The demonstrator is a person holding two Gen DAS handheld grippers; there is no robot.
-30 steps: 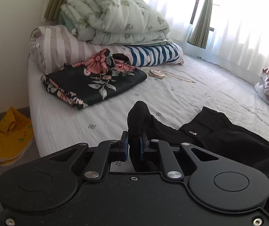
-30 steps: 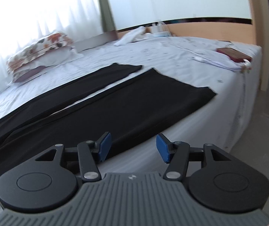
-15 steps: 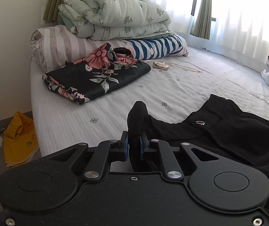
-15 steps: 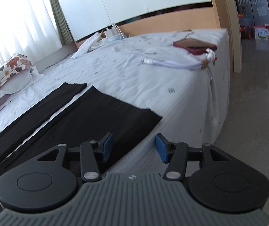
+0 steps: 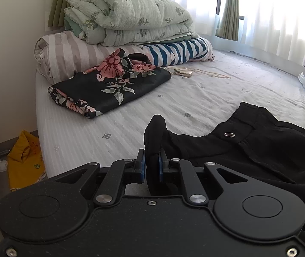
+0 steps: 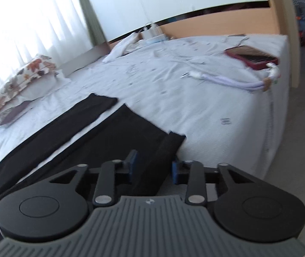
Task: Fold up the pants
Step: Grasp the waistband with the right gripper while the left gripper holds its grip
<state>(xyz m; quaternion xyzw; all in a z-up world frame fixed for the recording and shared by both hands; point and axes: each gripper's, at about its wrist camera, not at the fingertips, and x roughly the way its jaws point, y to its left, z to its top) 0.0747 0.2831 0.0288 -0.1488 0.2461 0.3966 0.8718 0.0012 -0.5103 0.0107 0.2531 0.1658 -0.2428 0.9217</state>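
Observation:
Black pants lie spread on the white bed. In the left wrist view my left gripper is shut on a bunched corner of the waistband; the rest of the waist with a small metal ring lies to the right. In the right wrist view my right gripper is open, with its jaws on either side of the near leg's hem corner. The far leg lies flat beside the near one.
Folded quilts, a striped roll and a floral cloth sit at the bed's left end. A phone and white cable lie near the right edge. A floral pillow is by the window. A yellow cloth lies on the floor.
My right gripper has moved along the near leg to its hem corner, and the jaws now straddle the cloth. My left gripper keeps its hold and has shifted slightly.

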